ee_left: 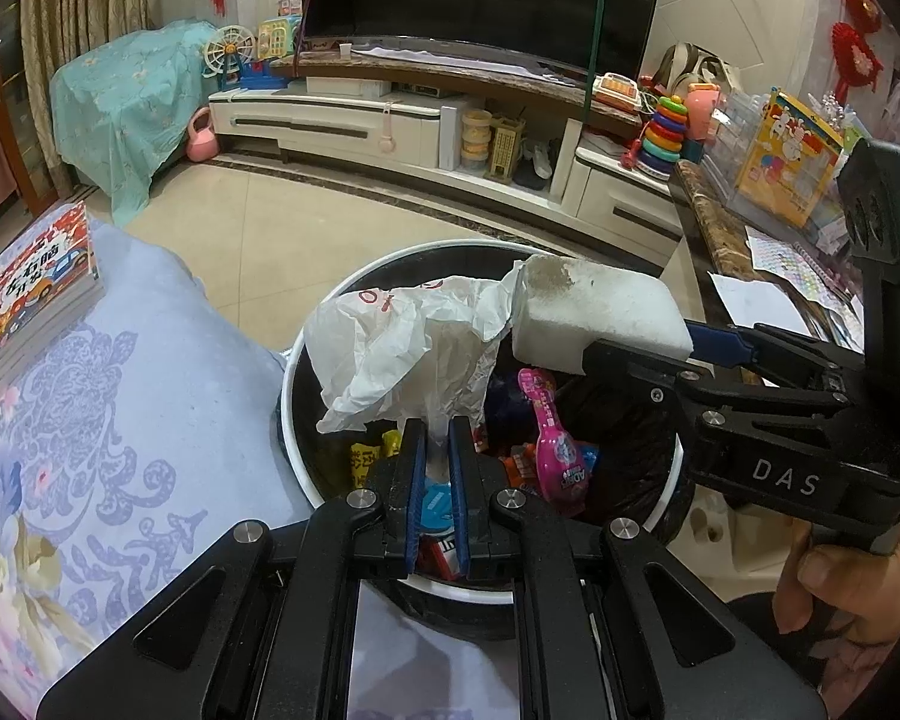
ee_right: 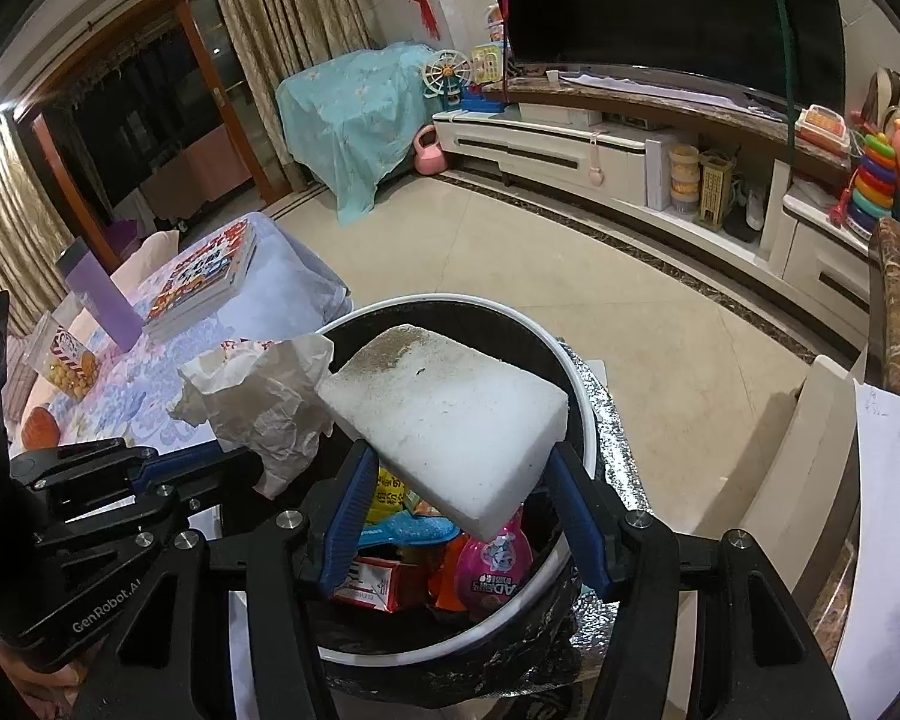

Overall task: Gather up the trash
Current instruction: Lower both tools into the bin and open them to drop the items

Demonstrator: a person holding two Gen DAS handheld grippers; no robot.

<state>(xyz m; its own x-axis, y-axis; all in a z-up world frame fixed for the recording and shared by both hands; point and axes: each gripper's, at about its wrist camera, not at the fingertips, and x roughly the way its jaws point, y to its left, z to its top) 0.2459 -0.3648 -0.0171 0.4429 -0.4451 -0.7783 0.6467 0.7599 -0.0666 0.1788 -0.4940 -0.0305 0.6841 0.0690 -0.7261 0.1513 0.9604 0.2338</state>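
Floor tiles (ee_left: 258, 228) are stretching pale and glossy toward the television cabinet (ee_left: 354, 120), and a surface (ee_left: 180, 396) draped in a blue floral cloth is sitting just beside the trash bin (ee_left: 306, 468), carrying a stack of picture books (ee_left: 36, 294) near its far edge. Lined with a black bag, the round white-rimmed bin is standing between that surface and a second, marble-topped surface (ee_left: 720, 228) crowded with papers and toys. Wrappers, a small carton and a pink toothbrush package (ee_left: 555, 438) are lying inside the bin.

Over the bin's opening the right hand-held gripper (ee_right: 459, 474) is pinching a white foam block (ee_right: 450, 414) between its blue-padded fingers (ee_right: 348, 516); the block is tilting, its upper corner speckled with brownish dirt, and it is hanging above the pink package without resting on it. Beside it, on the side nearer the floral cloth, the left hand-held gripper (ee_left: 437, 438) is squeezing the lower end of a crumpled white paper wrapper (ee_left: 414, 342), jaws drawn almost together on the thin paper. The wrapper is billowing upward above the bin, red print showing on its top, and its edge is touching the foam block's dirty corner
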